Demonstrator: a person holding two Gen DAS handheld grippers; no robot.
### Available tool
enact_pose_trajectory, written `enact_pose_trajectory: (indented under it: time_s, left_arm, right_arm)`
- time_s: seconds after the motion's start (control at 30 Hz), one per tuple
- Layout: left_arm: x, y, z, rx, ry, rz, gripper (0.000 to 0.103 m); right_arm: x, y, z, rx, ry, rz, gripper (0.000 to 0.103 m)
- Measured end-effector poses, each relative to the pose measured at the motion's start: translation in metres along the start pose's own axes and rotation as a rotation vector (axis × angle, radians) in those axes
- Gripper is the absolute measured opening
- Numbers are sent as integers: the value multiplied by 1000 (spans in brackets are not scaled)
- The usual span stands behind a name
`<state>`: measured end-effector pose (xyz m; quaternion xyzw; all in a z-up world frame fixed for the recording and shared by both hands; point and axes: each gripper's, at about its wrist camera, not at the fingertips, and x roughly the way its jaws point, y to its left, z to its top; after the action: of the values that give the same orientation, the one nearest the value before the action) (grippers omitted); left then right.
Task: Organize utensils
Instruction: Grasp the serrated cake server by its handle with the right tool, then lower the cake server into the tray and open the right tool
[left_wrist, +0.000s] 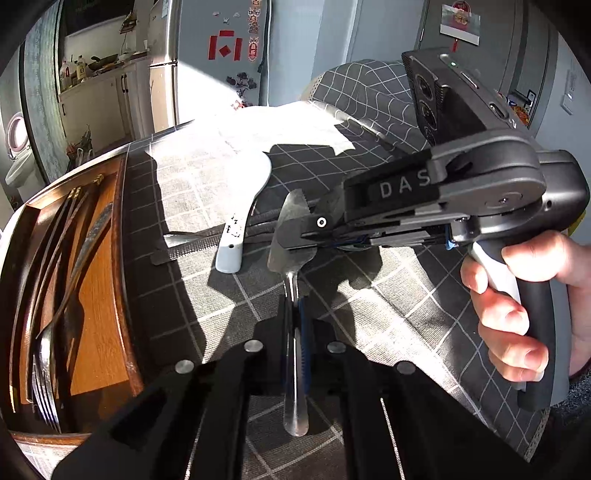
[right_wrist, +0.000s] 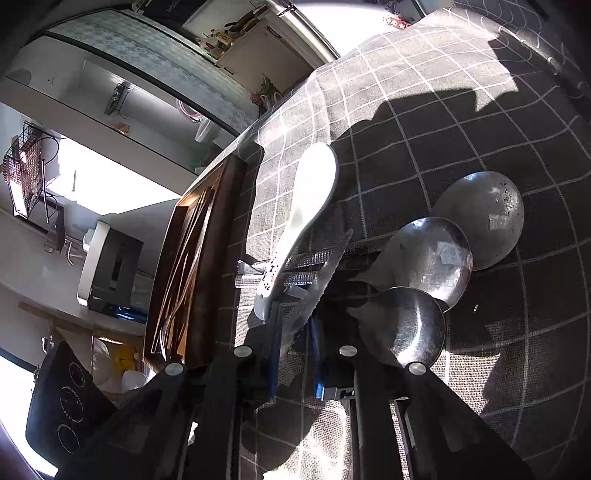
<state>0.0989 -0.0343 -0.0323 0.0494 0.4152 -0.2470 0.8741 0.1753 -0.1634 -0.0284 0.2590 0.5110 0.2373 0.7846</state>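
Left claw (left_wrist: 295, 328) pinching steel server's (left_wrist: 291, 236) slim handle, checked cloth (left_wrist: 388, 295)

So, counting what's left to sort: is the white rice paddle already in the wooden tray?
No, the white rice paddle lies on the checked cloth beside the wooden tray.

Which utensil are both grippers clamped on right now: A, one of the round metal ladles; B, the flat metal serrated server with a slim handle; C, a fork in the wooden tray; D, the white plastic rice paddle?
B: the left gripper pinches the flat metal serrated server by its handle, and the right gripper grips its blade.
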Motion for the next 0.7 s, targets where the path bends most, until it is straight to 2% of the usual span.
enact_pose_trajectory:
  time_s: [0.13,0.17,0.2,0.3,0.37,0.43,0.6,0.7]
  left_arm:
    - [-3,-5,-3,25,-3,-10,14]
    - [-3,-5,-4,25,-4,-16,21]
    - [-4,-6,-5,24,-7,-21,24]
    - [-10,-6,-5,14,-20,-61,25]
    - [-15,-4,-4,12,-28,-76,25]
    - [-21,-3,-5,14,-48,-62,12]
    - [-48,18,-4,-26,-72,-10,11]
    - [-72,40,-5,-54,-86,66,10]
  right_arm:
    - [-12,4,-1,-1,-24,59,5]
    - [-17,6,0,-2,-34,72,4]
    - [-23,10,2,-8,-45,84,3]
    - [-33,21,8,-13,-65,114,0]
    - [-38,27,11,-12,-78,132,0]
    - [-40,34,12,-14,-83,152,0]
    - [-33,62,20,-30,-62,205,0]
    - [-13,90,30,-49,-24,251,1]
